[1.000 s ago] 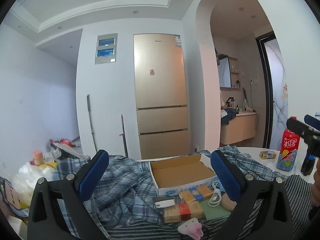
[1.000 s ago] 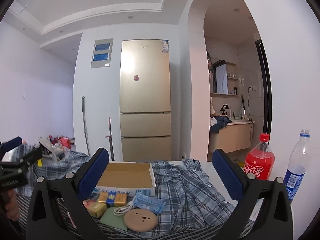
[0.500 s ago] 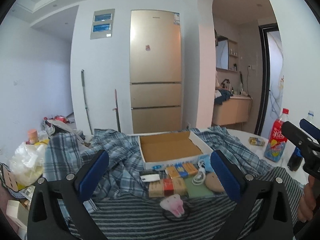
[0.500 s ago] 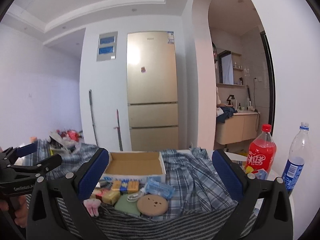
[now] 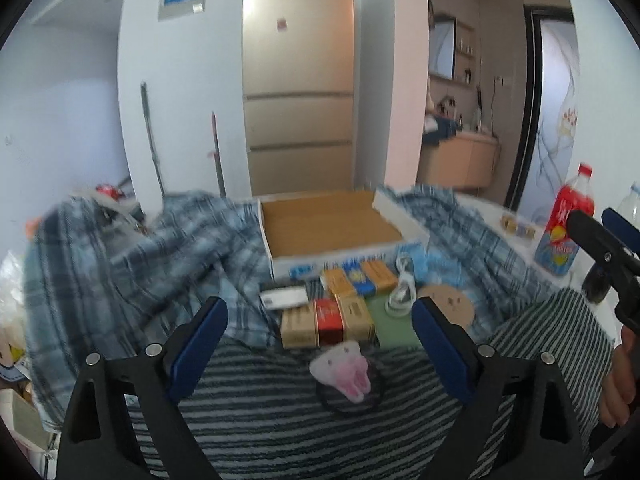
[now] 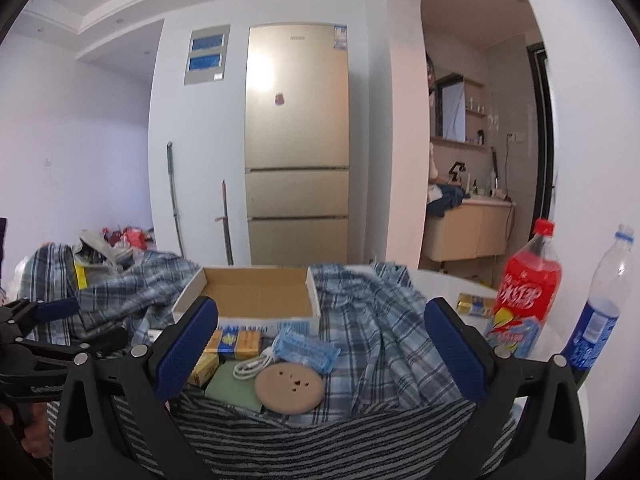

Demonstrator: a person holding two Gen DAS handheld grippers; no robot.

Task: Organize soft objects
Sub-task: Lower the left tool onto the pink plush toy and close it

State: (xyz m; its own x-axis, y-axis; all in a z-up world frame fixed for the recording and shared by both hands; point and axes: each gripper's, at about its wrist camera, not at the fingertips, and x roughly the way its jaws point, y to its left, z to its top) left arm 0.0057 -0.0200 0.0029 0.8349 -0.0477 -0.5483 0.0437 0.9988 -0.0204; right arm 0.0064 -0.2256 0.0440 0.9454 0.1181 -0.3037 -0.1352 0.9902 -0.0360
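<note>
A plaid shirt sprawls over the desk around an open cardboard box, with a striped garment nearest. On the stripes lies a small pink plush toy, straight ahead of the left gripper, whose fingers are closing with nothing between them. The right gripper hovers farther right, fingers apart and empty, above a round wooden disc.

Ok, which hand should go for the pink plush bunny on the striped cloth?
Left. The plush bunny lies between the left gripper's empty, closing jaws. In the right wrist view, the right gripper frames the round wooden disc instead, and no bunny shows.
</note>
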